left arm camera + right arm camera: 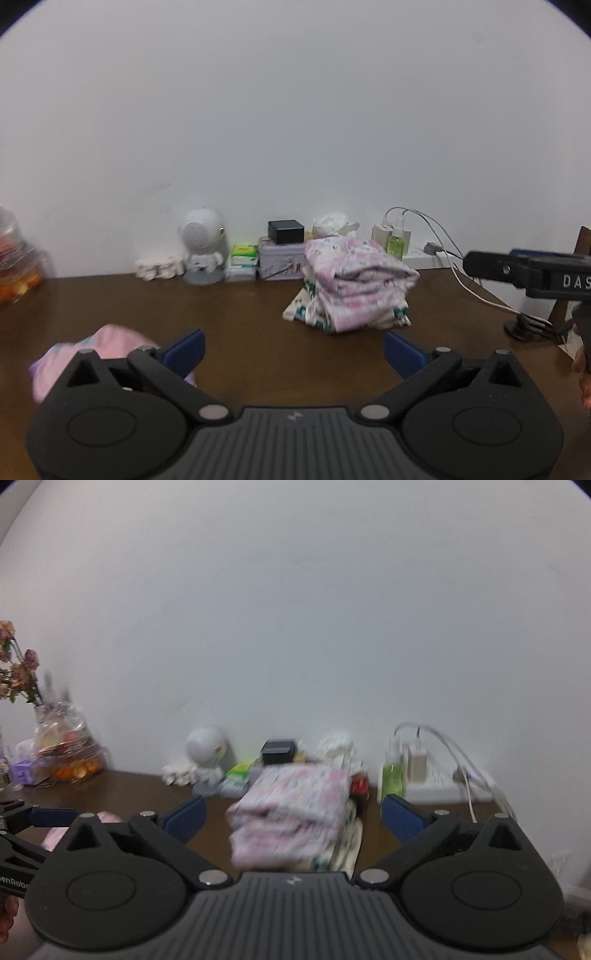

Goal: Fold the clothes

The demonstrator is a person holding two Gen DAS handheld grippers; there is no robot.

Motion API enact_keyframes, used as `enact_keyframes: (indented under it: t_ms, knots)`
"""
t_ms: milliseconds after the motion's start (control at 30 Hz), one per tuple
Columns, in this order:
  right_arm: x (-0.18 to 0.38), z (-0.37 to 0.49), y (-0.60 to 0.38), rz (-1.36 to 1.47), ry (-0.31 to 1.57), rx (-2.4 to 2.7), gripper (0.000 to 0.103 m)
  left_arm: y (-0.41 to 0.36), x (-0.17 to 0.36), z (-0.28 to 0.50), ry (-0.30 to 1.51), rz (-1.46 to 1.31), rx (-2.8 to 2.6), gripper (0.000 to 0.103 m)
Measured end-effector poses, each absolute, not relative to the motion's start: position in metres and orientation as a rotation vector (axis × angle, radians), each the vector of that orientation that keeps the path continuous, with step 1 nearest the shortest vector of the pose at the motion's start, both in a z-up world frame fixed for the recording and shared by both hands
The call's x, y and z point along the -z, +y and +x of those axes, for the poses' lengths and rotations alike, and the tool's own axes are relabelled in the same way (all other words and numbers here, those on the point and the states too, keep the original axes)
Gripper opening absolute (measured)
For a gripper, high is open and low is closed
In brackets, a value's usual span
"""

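A stack of folded pink floral clothes [354, 288] sits on the brown table [240, 321], right of centre in the left wrist view. My left gripper [293, 350] is open and holds nothing, well short of the stack. A loose pink garment [99, 347] lies crumpled behind its left finger. In the right wrist view the same stack [291, 819] appears blurred, close between my right gripper's [293, 819] open fingers without touching them. The pink garment [107, 818] peeks out at the left. The right gripper's body [524, 273] shows at the right edge of the left view.
Along the wall stand a white round speaker figure [203, 247], tissue packs [242, 262], a lilac tin [280, 262] with a black box on it, a green spray bottle [397, 242], a power strip with chargers and white cables [421, 254]. A glass jar [66, 749] with flowers is at far left.
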State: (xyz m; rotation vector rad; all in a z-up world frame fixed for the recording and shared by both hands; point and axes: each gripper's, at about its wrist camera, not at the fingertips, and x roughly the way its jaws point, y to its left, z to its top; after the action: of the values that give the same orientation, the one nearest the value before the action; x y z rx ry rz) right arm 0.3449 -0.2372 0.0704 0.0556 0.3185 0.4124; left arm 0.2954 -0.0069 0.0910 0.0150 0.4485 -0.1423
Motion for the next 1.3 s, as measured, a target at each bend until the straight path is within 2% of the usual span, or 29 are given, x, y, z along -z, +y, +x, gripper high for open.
enact_keyframes:
  t_ms: [533,700,967,1300]
  knots:
    - [-0.047,0.125,-0.238,0.077,0.41,-0.475,0.103,0.003,-0.085,0.074,0.388,-0.043,0.139,0.103]
    - [-0.038,0.076,-0.237,0.112,0.439,-0.478,0.103,0.009,-0.076,0.03,0.401,-0.07,0.142,0.103]
    - [-0.02,0.025,-0.221,0.115,0.477,-0.467,0.103,0.024,-0.061,-0.002,0.442,-0.121,0.083,0.103]
    - [-0.011,0.015,-0.214,0.111,0.475,-0.435,0.103,0.027,-0.052,-0.012,0.447,-0.118,0.043,0.103]
